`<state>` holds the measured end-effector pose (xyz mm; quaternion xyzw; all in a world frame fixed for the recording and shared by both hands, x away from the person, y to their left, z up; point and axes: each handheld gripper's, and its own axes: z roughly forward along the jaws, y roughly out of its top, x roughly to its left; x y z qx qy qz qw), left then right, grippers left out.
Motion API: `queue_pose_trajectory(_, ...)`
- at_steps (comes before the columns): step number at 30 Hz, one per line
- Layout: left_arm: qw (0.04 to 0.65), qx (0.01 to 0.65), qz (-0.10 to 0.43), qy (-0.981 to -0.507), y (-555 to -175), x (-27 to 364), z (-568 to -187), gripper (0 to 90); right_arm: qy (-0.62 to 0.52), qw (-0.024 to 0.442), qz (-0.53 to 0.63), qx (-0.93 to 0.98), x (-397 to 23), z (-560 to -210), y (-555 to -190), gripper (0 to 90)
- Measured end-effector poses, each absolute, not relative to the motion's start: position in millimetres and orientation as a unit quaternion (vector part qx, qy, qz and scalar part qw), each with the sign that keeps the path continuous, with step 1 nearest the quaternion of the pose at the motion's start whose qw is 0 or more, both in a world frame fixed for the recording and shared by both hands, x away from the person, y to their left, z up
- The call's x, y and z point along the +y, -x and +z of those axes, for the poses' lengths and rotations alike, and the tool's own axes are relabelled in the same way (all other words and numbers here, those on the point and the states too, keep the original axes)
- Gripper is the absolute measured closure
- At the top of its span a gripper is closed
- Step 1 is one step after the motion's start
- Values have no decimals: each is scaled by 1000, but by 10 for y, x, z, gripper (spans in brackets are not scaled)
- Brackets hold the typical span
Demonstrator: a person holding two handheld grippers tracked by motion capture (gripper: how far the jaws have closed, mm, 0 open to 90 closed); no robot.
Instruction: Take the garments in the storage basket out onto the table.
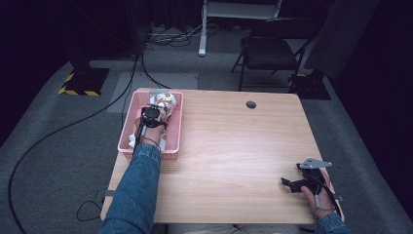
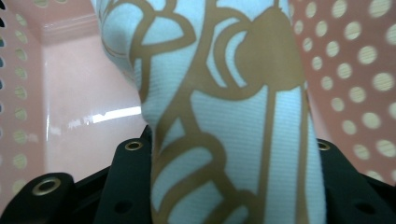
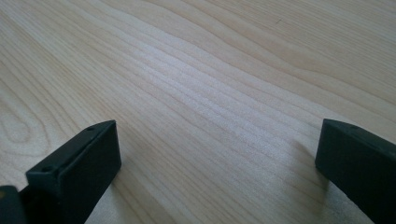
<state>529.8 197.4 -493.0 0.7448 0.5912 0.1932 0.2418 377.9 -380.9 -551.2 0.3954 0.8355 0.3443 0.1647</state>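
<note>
A: Left tool [image 1: 155, 113] is down in the pink basket [image 1: 126, 127] at the surface's left edge, pinching a white cloth with tan line pattern [image 2: 233, 116]. I'd lift straight up and slowly so it clears the perforated walls.

B: Yep. Right tool [image 1: 292, 185] sits spread wide over bare wood [image 3: 210, 93], gripping nothing. I can't read 1 label or brand anywhere.

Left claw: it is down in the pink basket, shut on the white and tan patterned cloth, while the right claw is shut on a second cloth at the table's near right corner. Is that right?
Not quite. The right claw holds nothing: in the right gripper view its jaws stand wide apart over bare table. The rest holds: the left claw is shut on the cloth in the basket.
</note>
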Motion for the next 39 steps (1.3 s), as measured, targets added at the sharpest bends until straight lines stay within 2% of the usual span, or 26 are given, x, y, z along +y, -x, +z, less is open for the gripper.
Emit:
queue_pose_trajectory(14, 268, 567, 233, -743, -5152, 1902, -4676, 552, -396, 165, 344, 835, -3808, -5512, -3781, 0)
queue_pose_trajectory(39, 313, 538, 263, -737, -4972, 1678, -4237, 552, -396, 165, 344, 835, -3806, -5512, -3784, 0)
